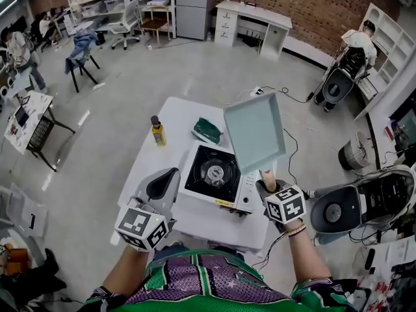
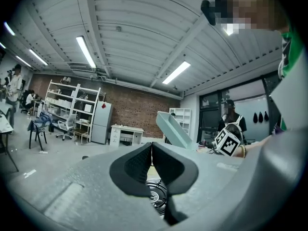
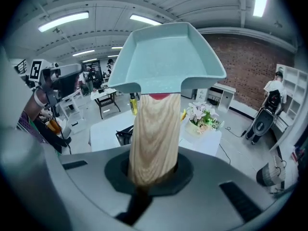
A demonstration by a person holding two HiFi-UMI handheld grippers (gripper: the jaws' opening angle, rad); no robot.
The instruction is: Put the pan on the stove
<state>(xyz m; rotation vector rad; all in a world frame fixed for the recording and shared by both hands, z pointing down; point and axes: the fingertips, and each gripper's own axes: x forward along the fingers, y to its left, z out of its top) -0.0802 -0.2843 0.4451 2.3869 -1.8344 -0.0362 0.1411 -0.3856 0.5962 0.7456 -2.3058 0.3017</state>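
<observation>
The right gripper [image 1: 264, 184] clamped the pan [image 1: 255, 130] by its handle [image 1: 266, 174], tilted in the air above the stove [image 1: 197, 176], while the left gripper [image 1: 163, 182] sat pinched shut on nothing; held so far back, the pan might swivel in the jaws and land off-centre.

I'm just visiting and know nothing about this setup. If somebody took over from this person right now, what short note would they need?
Right gripper: jaws shut on the pan's wooden handle; the pan hangs tilted in the air above the stove's right side.
Left gripper: jaws together, empty, near the stove's left front.
Stove: on the white table, burner bare.
Done: pan is lifted.
Left: level it and set it on the burner.
</observation>
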